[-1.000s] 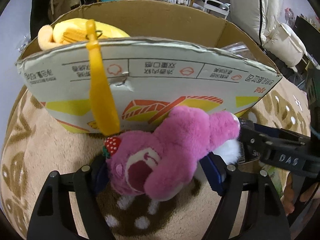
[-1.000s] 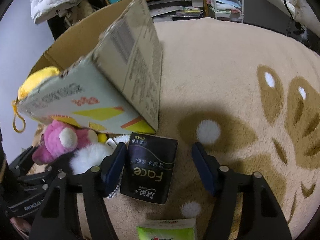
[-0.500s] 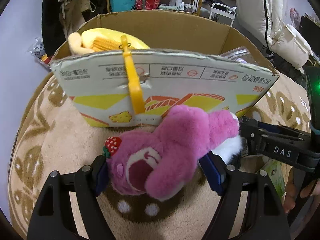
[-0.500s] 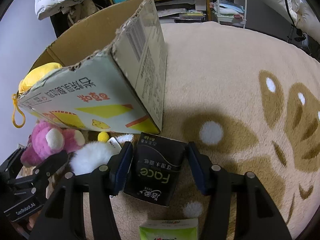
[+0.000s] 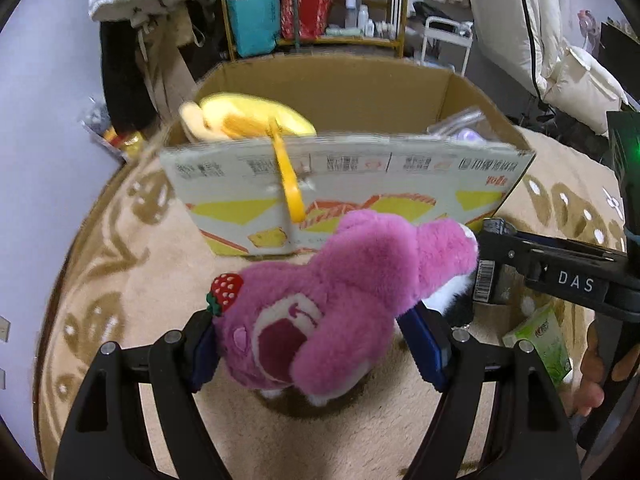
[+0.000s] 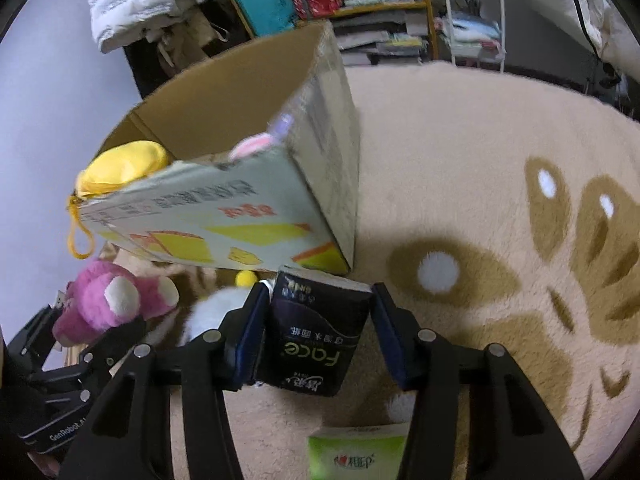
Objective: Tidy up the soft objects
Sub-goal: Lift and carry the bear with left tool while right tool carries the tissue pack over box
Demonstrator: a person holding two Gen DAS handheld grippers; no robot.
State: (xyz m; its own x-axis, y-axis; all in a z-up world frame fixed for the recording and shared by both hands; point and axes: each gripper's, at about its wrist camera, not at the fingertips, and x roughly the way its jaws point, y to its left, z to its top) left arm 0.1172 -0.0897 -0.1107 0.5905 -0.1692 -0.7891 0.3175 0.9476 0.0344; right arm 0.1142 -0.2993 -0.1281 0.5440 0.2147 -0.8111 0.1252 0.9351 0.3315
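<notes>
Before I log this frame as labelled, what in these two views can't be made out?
- Cardboard box floor and lower contents: both views, hidden by its near wall.
- Clear packet in the box: left view, mostly behind the wall.
- White fluffy toy: right view, hidden behind the right tool; left view, behind the pink bear.
- Green tissue pack: right view, cut by the bottom edge.
- Box print: blurred in both.

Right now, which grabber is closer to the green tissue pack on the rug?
The right one. The green tissue pack lies just beneath and behind the right gripper, which clamps the black tissue pack. The left gripper, squeezing the pink bear, sits farther off.
</notes>
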